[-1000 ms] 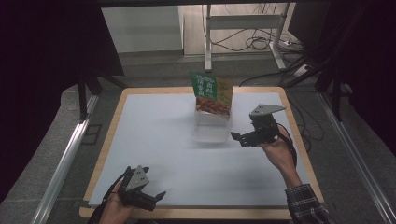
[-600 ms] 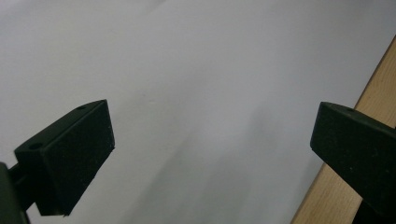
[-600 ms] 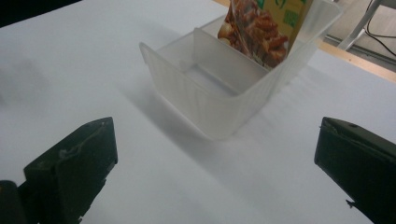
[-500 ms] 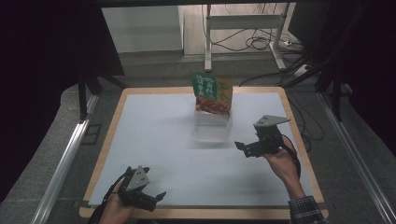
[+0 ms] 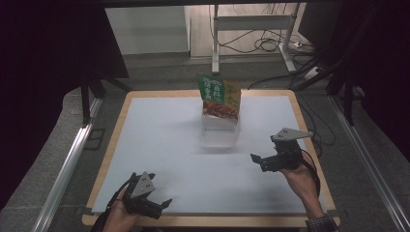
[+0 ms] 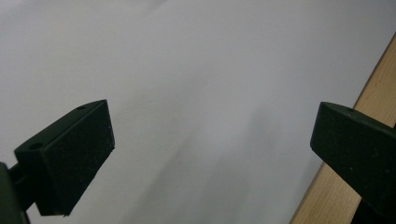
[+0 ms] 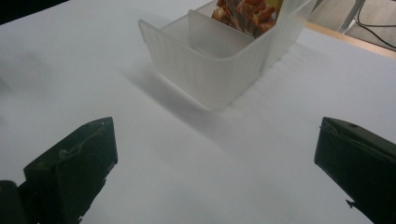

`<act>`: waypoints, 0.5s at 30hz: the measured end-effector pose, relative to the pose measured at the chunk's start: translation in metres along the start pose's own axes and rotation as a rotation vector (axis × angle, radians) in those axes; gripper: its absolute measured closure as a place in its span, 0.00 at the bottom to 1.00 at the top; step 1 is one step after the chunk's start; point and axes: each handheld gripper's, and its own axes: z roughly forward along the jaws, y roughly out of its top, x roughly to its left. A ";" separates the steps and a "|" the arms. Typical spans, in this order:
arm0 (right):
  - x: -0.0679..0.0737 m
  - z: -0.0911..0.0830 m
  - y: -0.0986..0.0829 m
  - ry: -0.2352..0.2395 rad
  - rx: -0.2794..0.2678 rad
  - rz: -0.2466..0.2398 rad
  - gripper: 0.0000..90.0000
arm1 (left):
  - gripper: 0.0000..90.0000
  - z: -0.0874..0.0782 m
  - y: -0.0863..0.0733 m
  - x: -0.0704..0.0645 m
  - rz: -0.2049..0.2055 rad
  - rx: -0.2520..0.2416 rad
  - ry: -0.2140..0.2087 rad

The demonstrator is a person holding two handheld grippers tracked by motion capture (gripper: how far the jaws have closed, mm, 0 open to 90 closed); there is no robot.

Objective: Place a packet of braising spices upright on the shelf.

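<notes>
Toward the far edge of the white table [image 5: 159,145], a little right of its middle, a translucent plastic bin [image 5: 220,133] stands with a divider wall across its inside. A green and orange food packet [image 5: 220,96] stands upright in the bin's far compartment, rising well above the rim; it carries pale lettering on the green upper part that is too small to read, and a picture of reddish-brown food below. In the right gripper view the near compartment of the bin [image 7: 219,60] looks bare and the packet's food picture [image 7: 245,11] shows behind the divider. The right gripper [image 5: 265,161] is held above the table near its right edge, apart from the bin, pointing left, its jaws spread wide with nothing between them; the right hand [image 5: 300,174] grips it from behind, forearm coming in from the near right corner. The left gripper [image 5: 157,205] sits low at the near edge toward the left corner, held by the left hand [image 5: 121,215], pointing right, jaws also spread and empty over the white surface beside the wooden border [image 6: 336,186].
</notes>
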 end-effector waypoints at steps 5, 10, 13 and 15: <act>0.003 -0.007 -0.008 -0.010 0.001 -0.002 0.00 | 0.00 0.000 0.000 0.000 0.001 0.000 0.000; 0.006 -0.016 -0.017 -0.019 -0.003 -0.012 0.00 | 0.00 0.000 0.000 0.000 0.001 0.000 -0.001; 0.008 -0.021 -0.024 -0.027 -0.013 -0.016 0.00 | 0.00 0.000 0.000 0.000 0.000 -0.001 0.001; 0.010 -0.024 -0.029 -0.045 -0.012 -0.022 0.00 | 0.00 0.000 0.000 0.000 -0.001 0.000 -0.001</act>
